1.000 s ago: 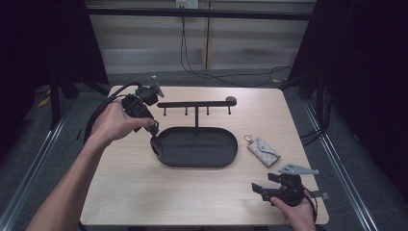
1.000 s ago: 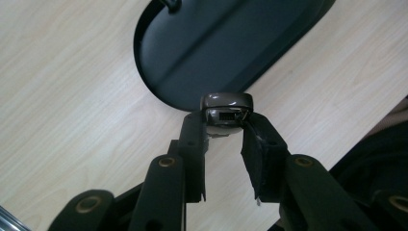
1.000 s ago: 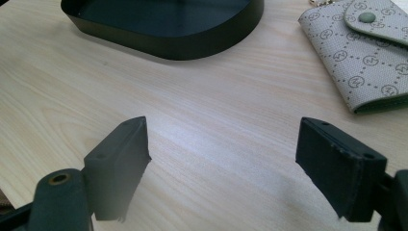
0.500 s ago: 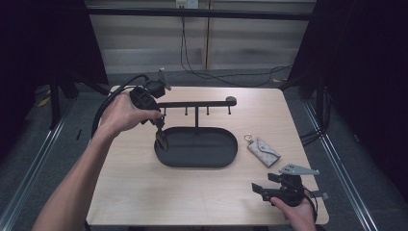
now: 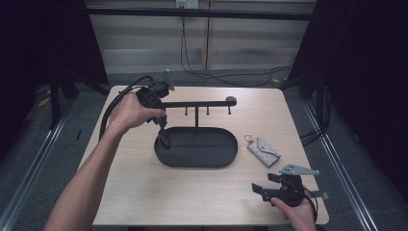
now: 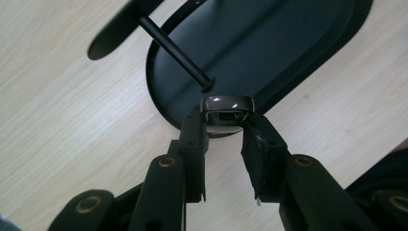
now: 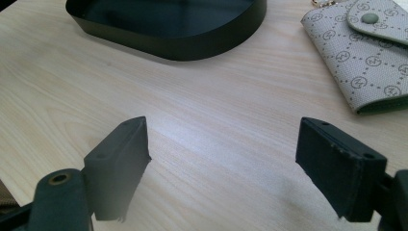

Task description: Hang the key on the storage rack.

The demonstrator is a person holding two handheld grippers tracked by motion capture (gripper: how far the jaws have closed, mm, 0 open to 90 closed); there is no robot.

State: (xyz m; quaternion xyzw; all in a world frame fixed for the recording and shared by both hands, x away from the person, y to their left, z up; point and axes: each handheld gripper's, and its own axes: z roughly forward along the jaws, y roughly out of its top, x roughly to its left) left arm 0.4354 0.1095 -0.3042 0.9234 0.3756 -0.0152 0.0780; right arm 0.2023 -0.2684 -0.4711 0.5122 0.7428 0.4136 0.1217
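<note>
High overhead, two close tool cameras, shared tray (image 5: 231,159).

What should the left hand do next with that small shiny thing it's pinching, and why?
Probably carry it a little further in over the black tray and lower it. The left gripper pinches the small glossy brown object right at the tray's near rim, partly above bare table.

High view: table (image 5: 144,192) evenly lit from overhead, surroundings nearly black from 9 to 3 o'clock. Soft, short shadows. Left gripper view: glare spot on the small glossy brown object (image 6: 226,107); near jaws soft. Right gripper view: sheen on the wood at 12 o'clock, jaws blurred at 6 o'clock.
</note>
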